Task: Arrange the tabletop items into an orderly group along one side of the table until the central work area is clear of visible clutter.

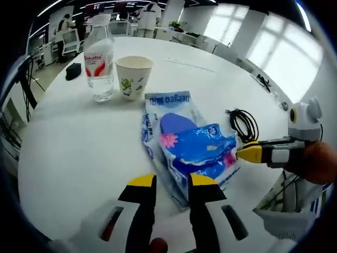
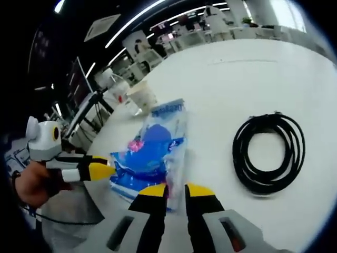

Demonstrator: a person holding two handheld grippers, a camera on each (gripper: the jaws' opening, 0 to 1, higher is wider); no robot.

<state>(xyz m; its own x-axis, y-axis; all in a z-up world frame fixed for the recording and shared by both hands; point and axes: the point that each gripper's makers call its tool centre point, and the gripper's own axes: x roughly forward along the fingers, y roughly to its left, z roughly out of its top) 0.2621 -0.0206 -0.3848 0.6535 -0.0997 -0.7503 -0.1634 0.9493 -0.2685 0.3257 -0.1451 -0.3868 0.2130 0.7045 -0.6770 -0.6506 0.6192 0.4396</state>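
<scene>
Left tongs (image 1: 172, 180): nearest the camera in the left gripper view; yellow-tipped jaws stood a narrow gap apart at the near edge of the blue packet, the packet's corner between or just under them. Whether they pinched the film could not be told.
Right tongs (image 2: 176, 190): jaws nearly together over the edge of the same packet in the right gripper view; a strip of film appeared to sit in the gap, so they were judged to be gripping it. In the left gripper view their yellow tip touched the packet's far side.
Blue packet (image 1: 187, 145): one; flat plastic bag with blue and pink print, lying on the white table (image 1: 79, 153) between the two tongs, near the table's edge.
Packet handling: judged light, soft and slippery. The film would crumple and sag if lifted by one corner; hold best taken on a sealed edge seam, or slide it flat.
Paper cup (image 1: 134, 77): one; upright, just beside the bottle. Judged light, easily crushed or tipped; grip the wall gently.
Water bottle (image 1: 99, 62): one; clear, upright, red label, past the packet. Judged heavier, smooth; take at mid-body.
Black cable coil (image 2: 270, 153): one; coiled loosely, apart from the packet. Judged limp; likely to uncoil when lifted.
Dark small object (image 1: 73, 71): one; at the far table edge, too small to identify.
</scene>
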